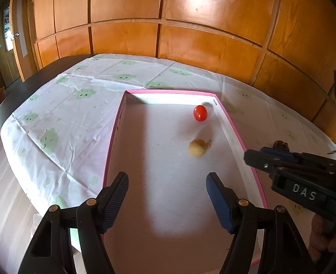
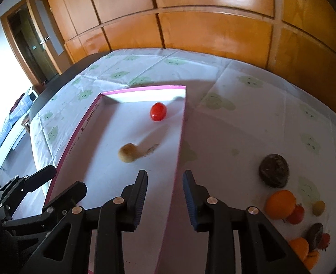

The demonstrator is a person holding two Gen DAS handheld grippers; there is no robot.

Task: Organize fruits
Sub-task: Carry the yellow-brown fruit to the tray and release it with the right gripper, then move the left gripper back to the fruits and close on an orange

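The left claw [image 1: 166, 196] gapes wide and empty over a pink-rimmed white tray [image 1: 113, 134] on the bench. Inside the tray lie a red tomato [image 1: 200, 113] near the far wall and a blurred tan fruit [image 1: 197, 148] mid-floor. The right claw [image 2: 165, 191] is half open, holding nothing, straddling the tray's right wall. Outside, right: a dark round fruit [image 2: 274, 170] and oranges [image 2: 280, 204], partly cut off.

Glossy varnished wood panels [image 1: 190, 11]; creased cloth [image 1: 60, 118] over the tabletop; smooth shiny tomato [image 1: 200, 113]; matt fuzzy kiwi [image 2: 128, 152]; ribbed gripper pads [image 1: 218, 199]
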